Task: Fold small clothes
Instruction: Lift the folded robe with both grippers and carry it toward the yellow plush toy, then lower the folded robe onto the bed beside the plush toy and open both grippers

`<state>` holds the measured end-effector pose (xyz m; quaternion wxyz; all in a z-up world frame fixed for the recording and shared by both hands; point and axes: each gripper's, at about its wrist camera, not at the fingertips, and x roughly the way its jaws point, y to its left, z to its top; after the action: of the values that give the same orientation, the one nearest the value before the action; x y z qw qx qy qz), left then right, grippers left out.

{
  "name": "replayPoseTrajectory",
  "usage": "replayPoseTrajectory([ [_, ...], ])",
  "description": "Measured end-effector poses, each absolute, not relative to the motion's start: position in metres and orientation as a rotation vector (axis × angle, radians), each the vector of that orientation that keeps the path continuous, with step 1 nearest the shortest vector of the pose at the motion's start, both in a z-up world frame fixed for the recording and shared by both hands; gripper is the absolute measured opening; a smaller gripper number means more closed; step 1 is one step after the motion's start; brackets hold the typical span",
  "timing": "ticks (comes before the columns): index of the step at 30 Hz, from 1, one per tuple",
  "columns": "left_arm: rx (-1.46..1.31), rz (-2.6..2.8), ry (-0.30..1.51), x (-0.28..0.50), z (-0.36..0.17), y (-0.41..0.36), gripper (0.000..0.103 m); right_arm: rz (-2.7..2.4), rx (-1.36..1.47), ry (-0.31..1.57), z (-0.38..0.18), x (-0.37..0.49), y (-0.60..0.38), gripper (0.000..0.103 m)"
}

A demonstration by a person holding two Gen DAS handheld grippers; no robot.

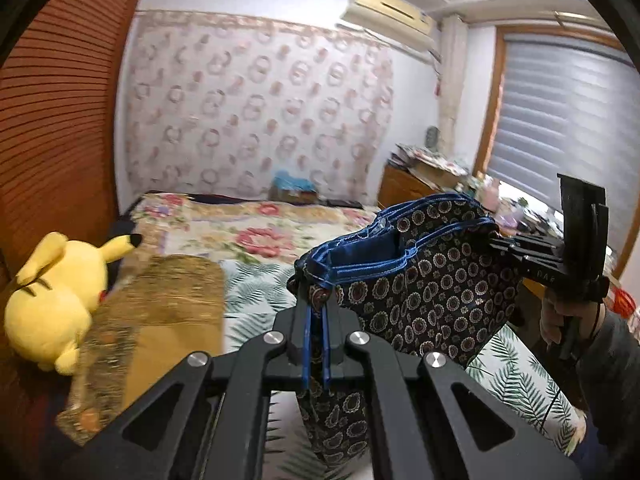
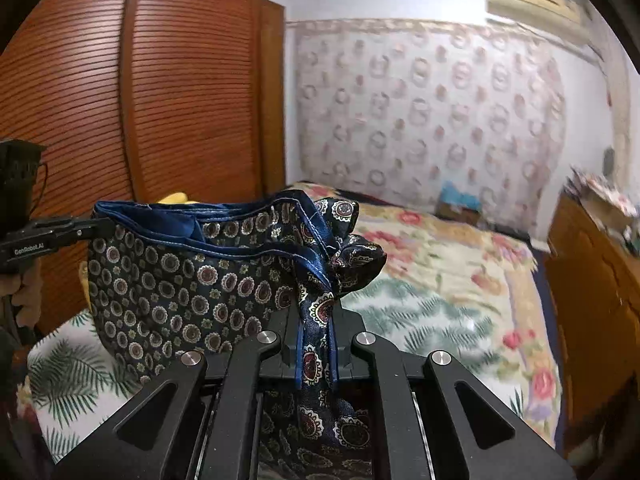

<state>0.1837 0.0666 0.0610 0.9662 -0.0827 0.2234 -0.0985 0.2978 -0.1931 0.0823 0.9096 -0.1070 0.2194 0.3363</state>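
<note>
Fingers [image 1: 298, 300] of left gripper [image 1: 316, 312] and right gripper [image 2: 316, 320] clamped on opposite ends of patterned shorts [image 1: 432, 284], waistband stretched between, above bed [image 1: 248, 292].

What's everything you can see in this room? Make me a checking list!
Surface: bed with flowery and leaf-print covers.
Job's things: dark patterned garment with blue trim, held up above the bed between both grippers.
Clutter: yellow plush toy; golden cloth beside it.
Grippers: left gripper shut on one end of the garment; right gripper shut on the other end.
Cables: thin black cord by the person's hand.
Surroundings: wooden slatted wardrobe, air conditioner, window blind, cluttered dresser.
</note>
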Motion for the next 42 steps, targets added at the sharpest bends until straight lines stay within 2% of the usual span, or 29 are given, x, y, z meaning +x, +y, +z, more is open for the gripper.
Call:
replayPoseTrajectory([
  [6,-0.217,-0.094,0.418,0.155,0.051,0.12,0.001,0.792,-0.314,0.394,0.109,0.301,-0.129,0.006],
  [11,-0.267,0.017,0.446,0.145,0.023,0.165,0.001,0.893,-0.455,0.397,0.117,0.319,-0.043,0.006],
  [19,-0.313,0.11,0.53,0.142,-0.024,0.205,0.001,0.985,-0.589,0.407,0.089,0.352,0.087,0.006],
  [25,-0.315,0.149,0.604,0.141,-0.048,0.216,0.001,1.026,-0.596,0.437,0.067,0.376,0.143,0.006],
  [31,-0.321,0.159,0.617,0.138,-0.049,0.218,0.003,0.894,-0.522,0.428,0.064,0.386,0.164,0.019],
  [33,-0.316,0.162,0.618,0.137,-0.048,0.217,0.004,0.858,-0.507,0.409,0.071,0.388,0.157,0.03],
  [34,-0.315,0.158,0.616,0.137,-0.046,0.218,0.004,0.858,-0.502,0.411,0.073,0.388,0.152,0.03],
  [38,-0.3,0.175,0.608,0.133,-0.042,0.218,0.013,0.883,-0.499,0.477,0.063,0.383,0.137,0.031],
  [41,-0.279,0.189,0.599,0.13,-0.037,0.219,0.027,0.904,-0.496,0.544,0.042,0.375,0.131,0.031],
  [42,-0.267,0.192,0.596,0.129,-0.035,0.218,0.035,0.92,-0.492,0.569,0.033,0.371,0.13,0.031],
])
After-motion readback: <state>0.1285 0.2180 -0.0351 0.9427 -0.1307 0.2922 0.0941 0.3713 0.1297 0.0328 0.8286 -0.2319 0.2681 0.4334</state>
